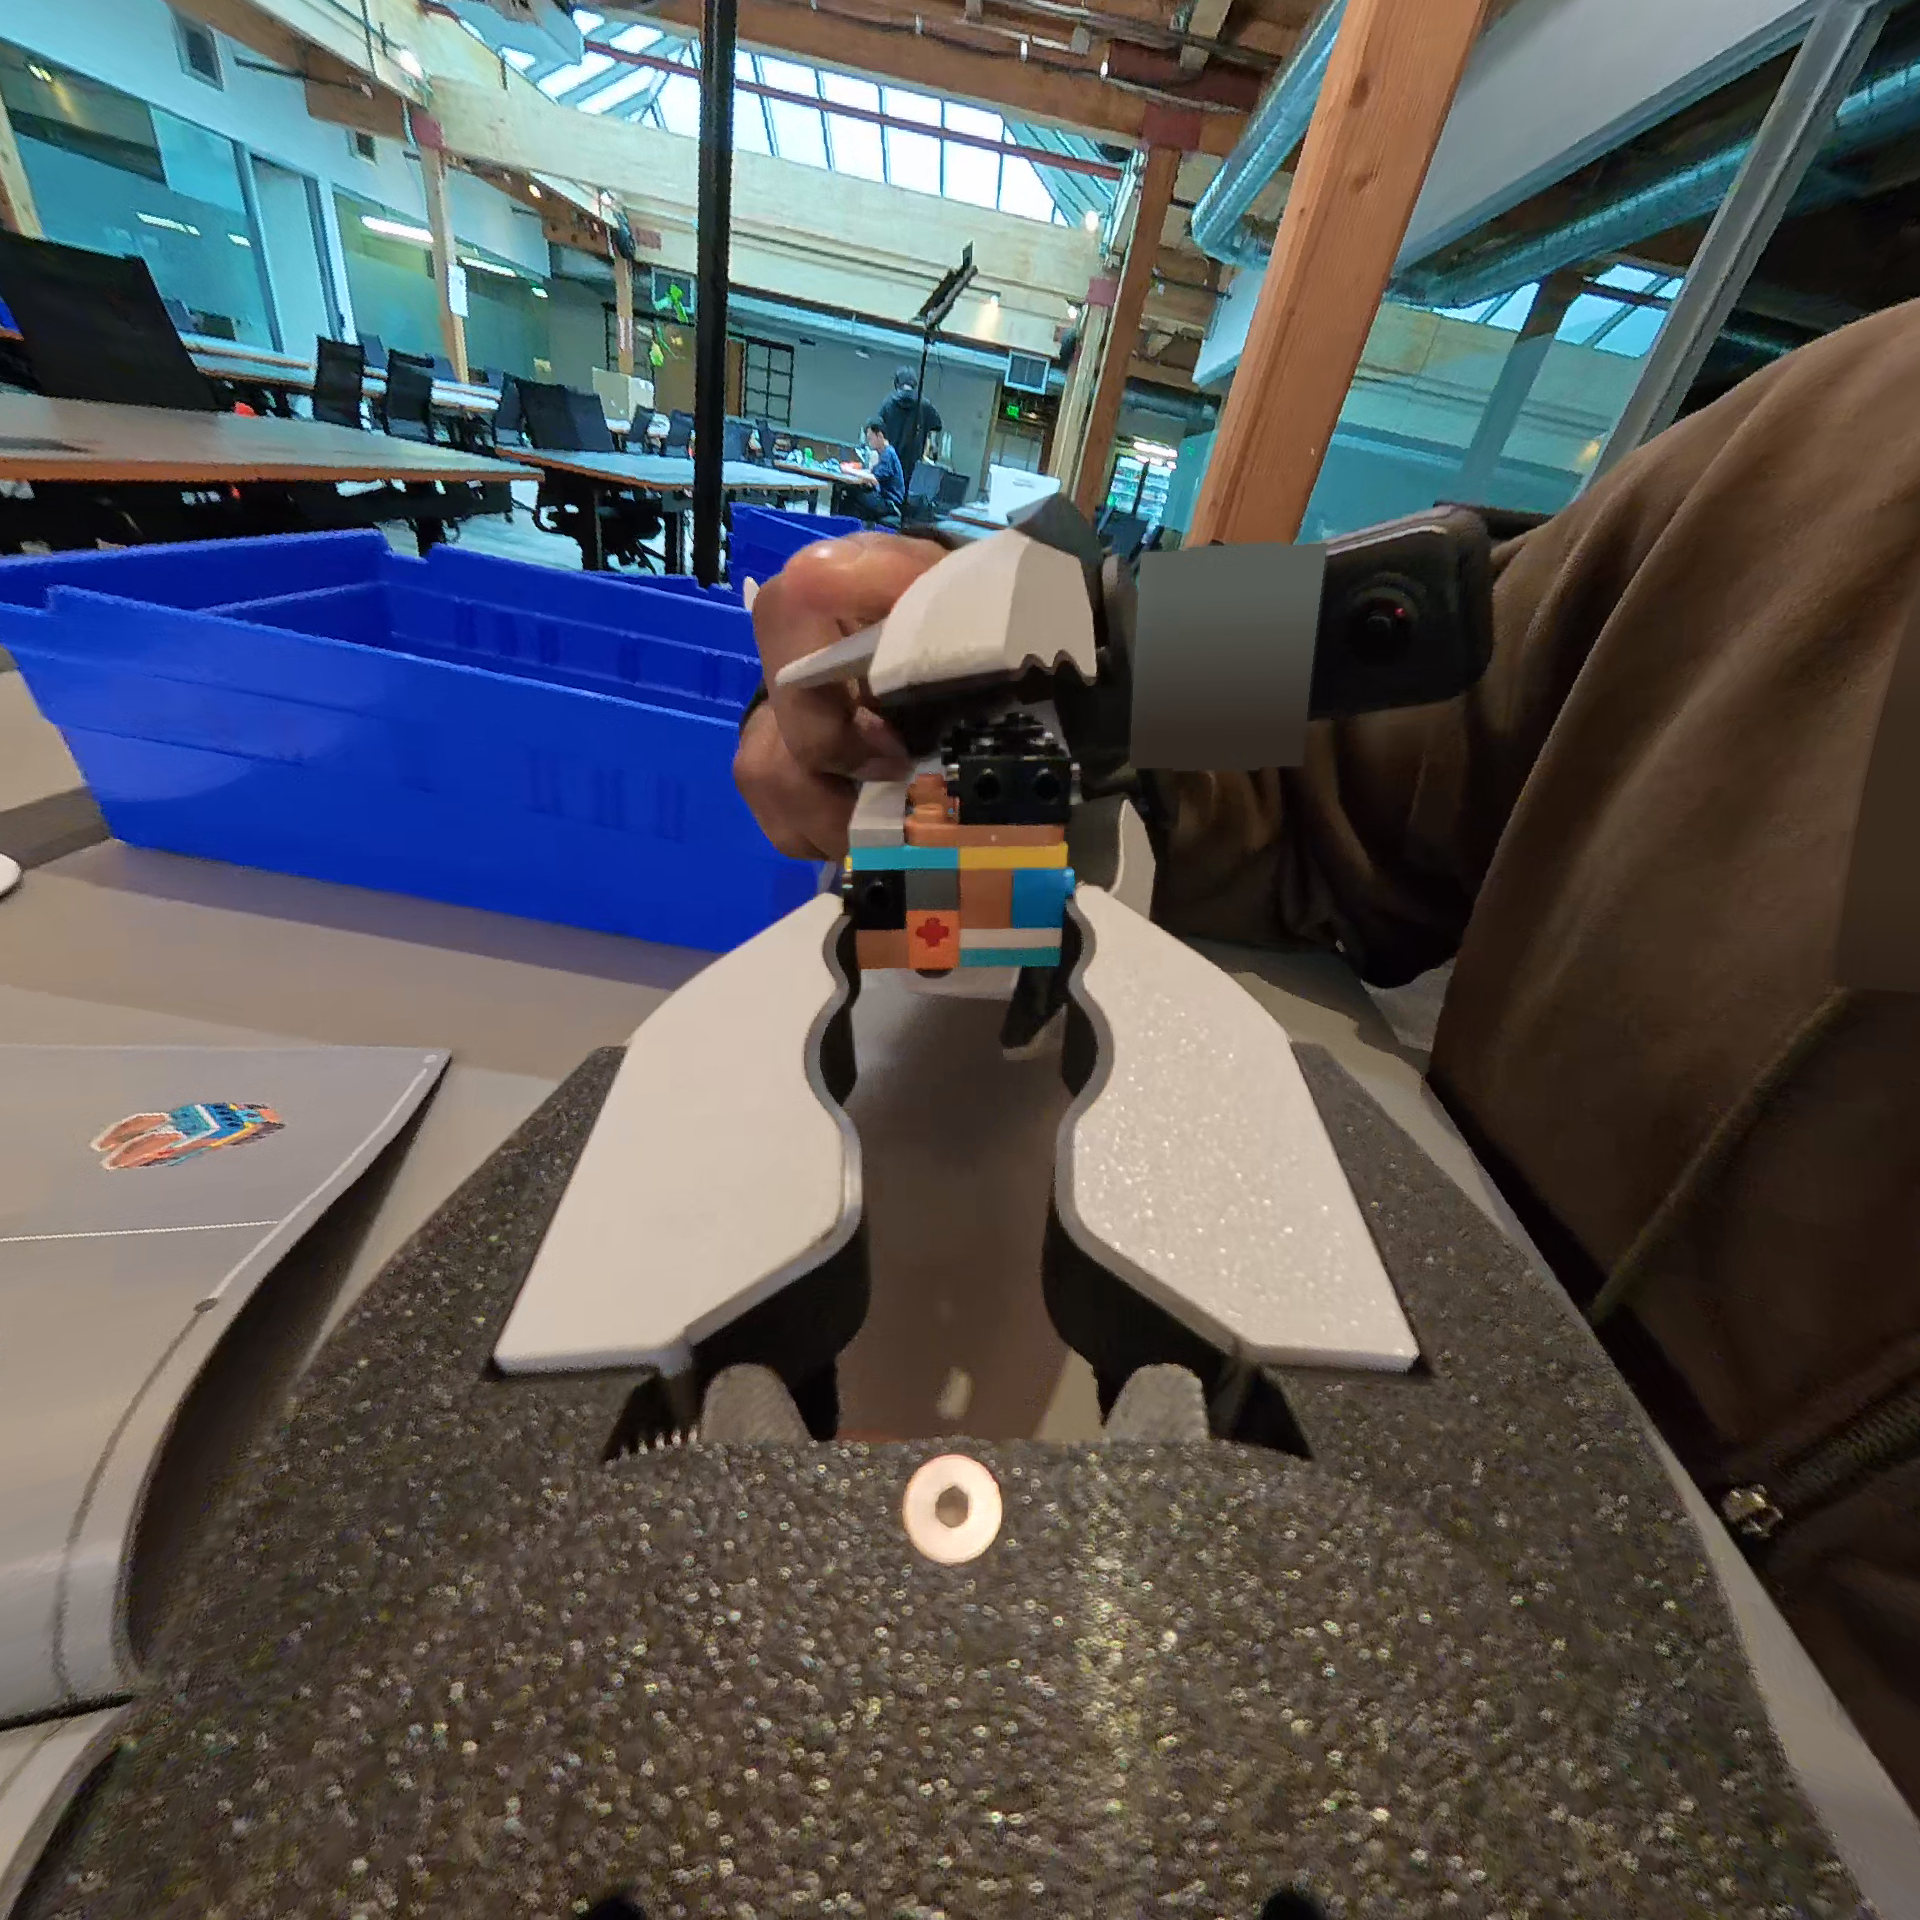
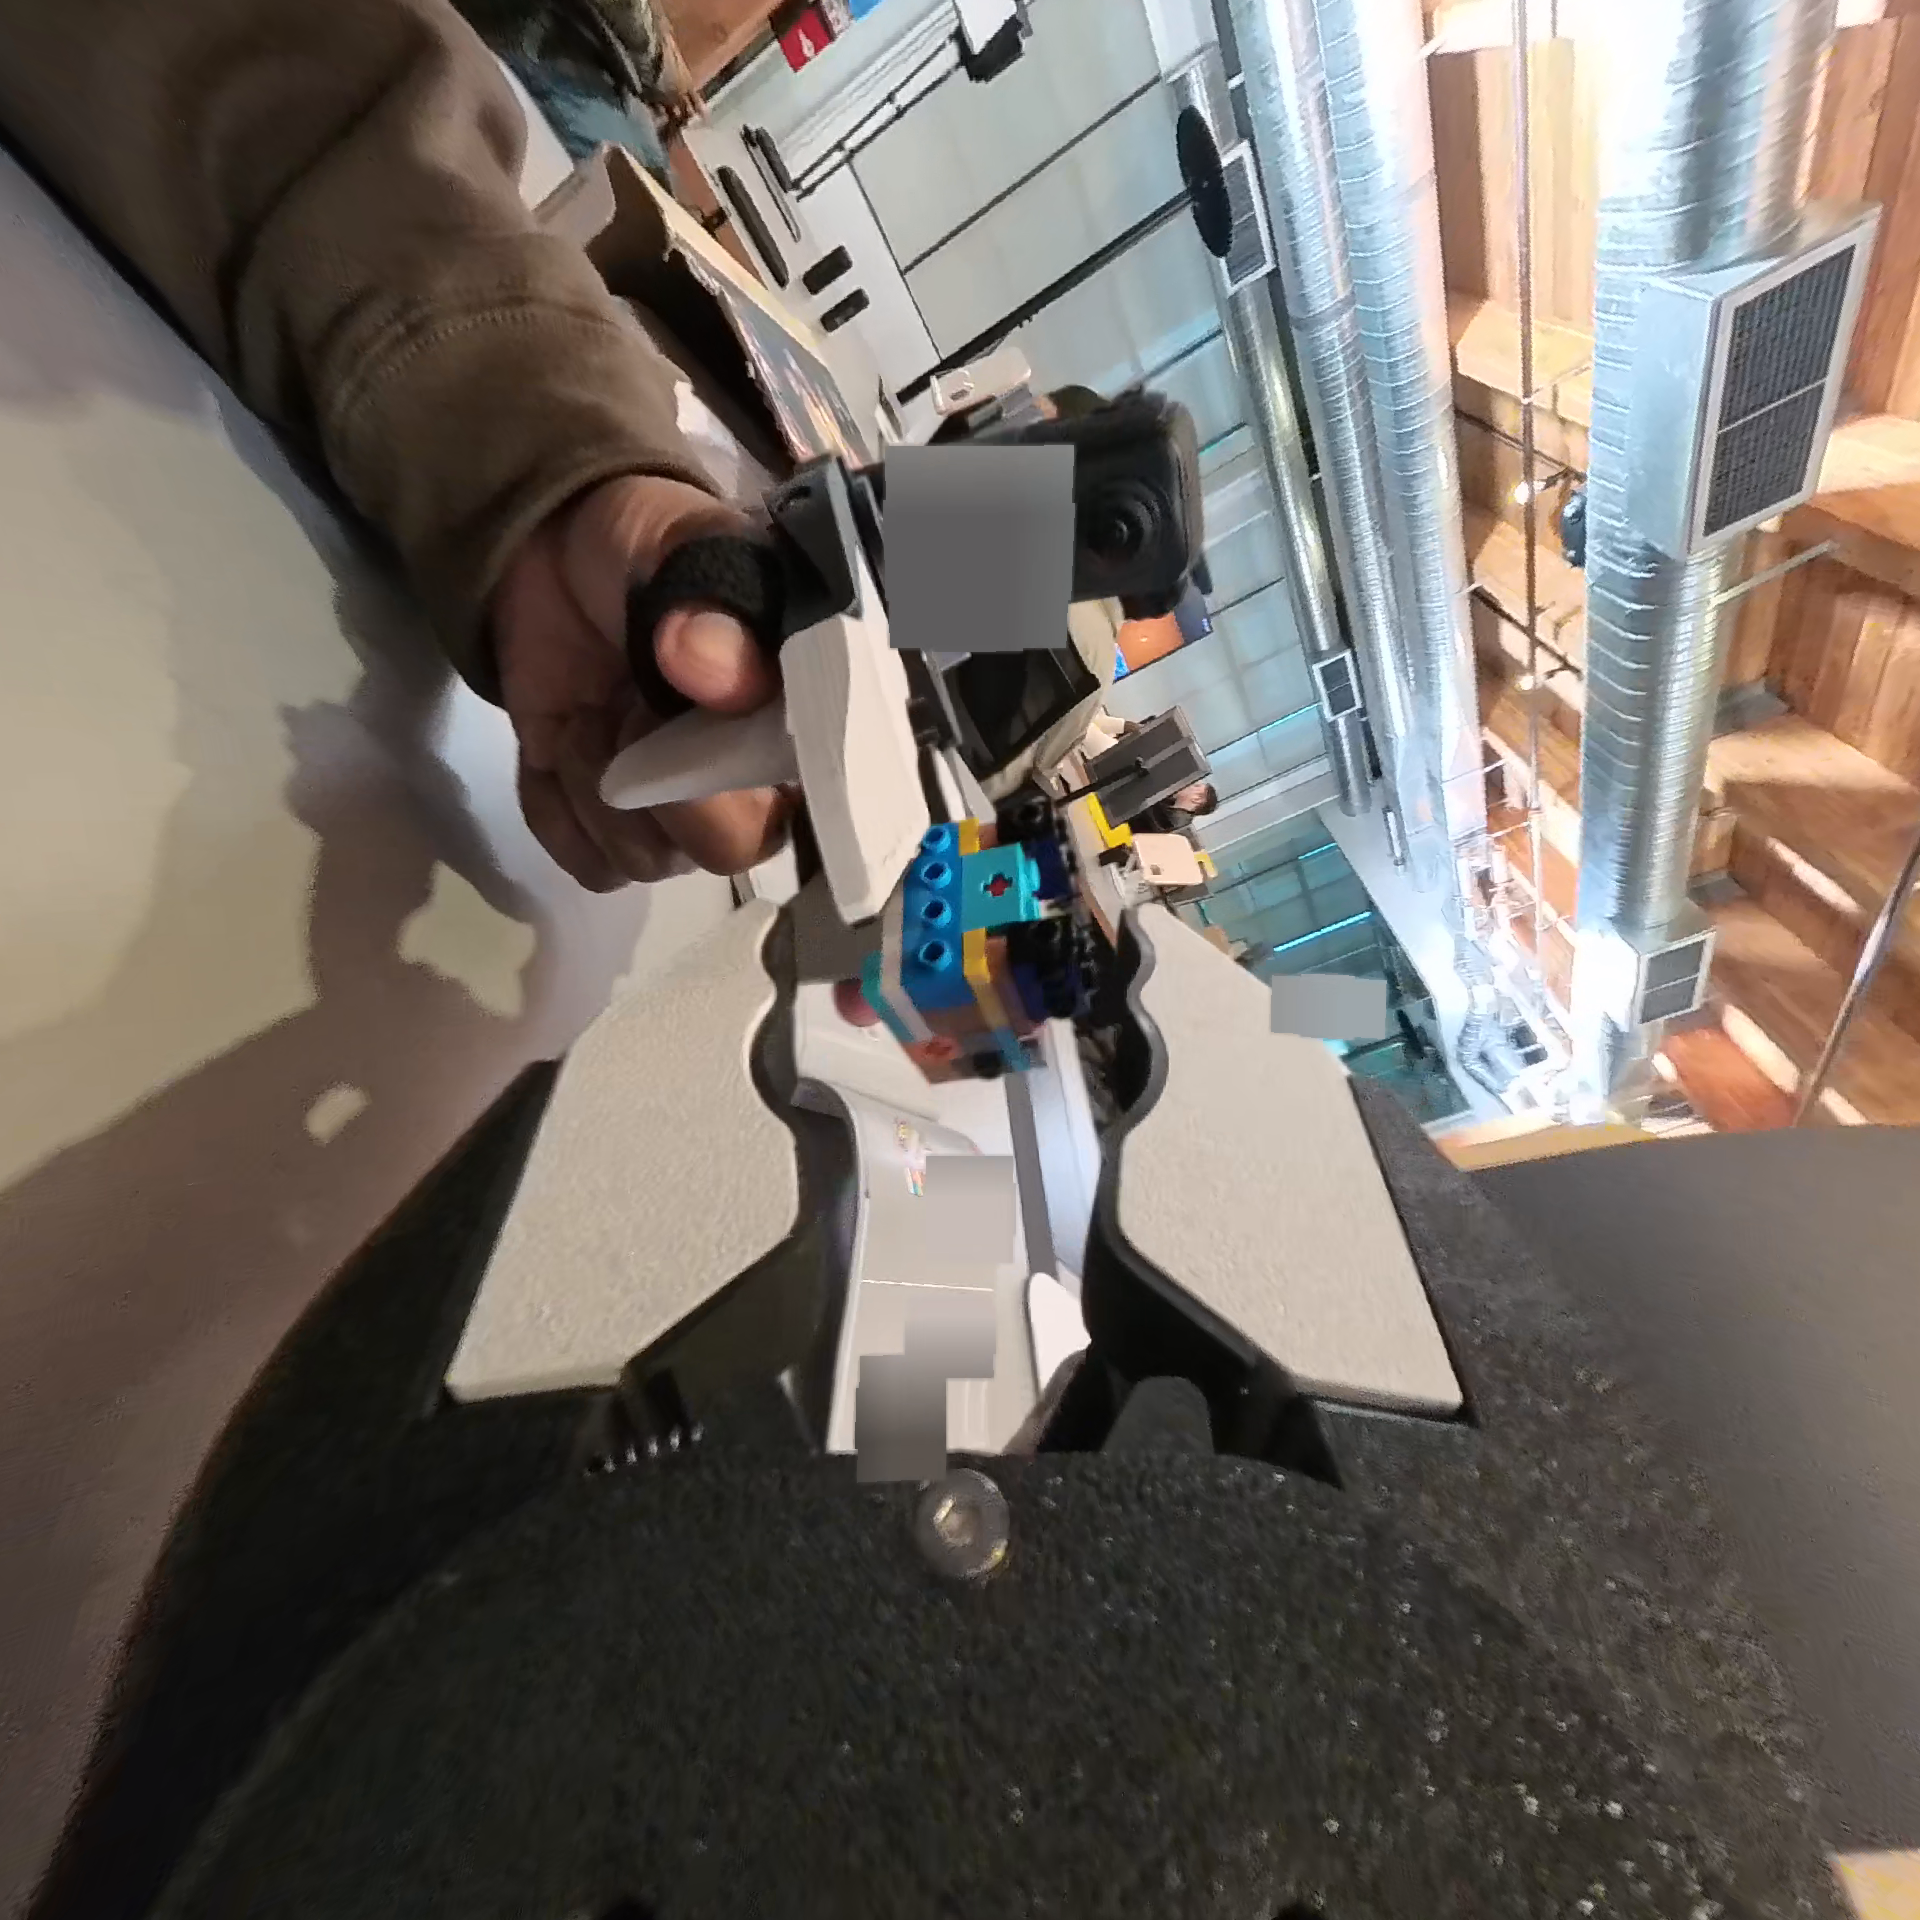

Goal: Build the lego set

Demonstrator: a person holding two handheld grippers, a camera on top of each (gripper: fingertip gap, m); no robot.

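We hold the lego model (image 1: 958, 888) up off the bench (image 1: 312, 966), between our two grippers. In the left wrist view the left gripper (image 1: 958, 935) has its jaws clenched on the lower body of the model, one grey finger against each side of the teal, orange, yellow and grey bricks. The right gripper (image 1: 997, 665) comes in from above and to the right, tilted, its toothed fingers lying over the black brick (image 1: 1013, 774) at the top of the model; we cannot tell whether those jaws are pressing it. In the right wrist view the model (image 2: 961, 956) sits between the right gripper's (image 2: 951, 977) fingertips, with blue studs facing the camera and the left gripper (image 2: 862, 790) reaching in from the upper left, held by a hand (image 2: 623, 748) in a brown sleeve (image 2: 343, 260). Behind the model in the left wrist view stands a blue bin (image 1: 416, 727) on the bench, and at the left lies a grey instruction booklet (image 1: 187, 1143) with a small coloured picture on it.
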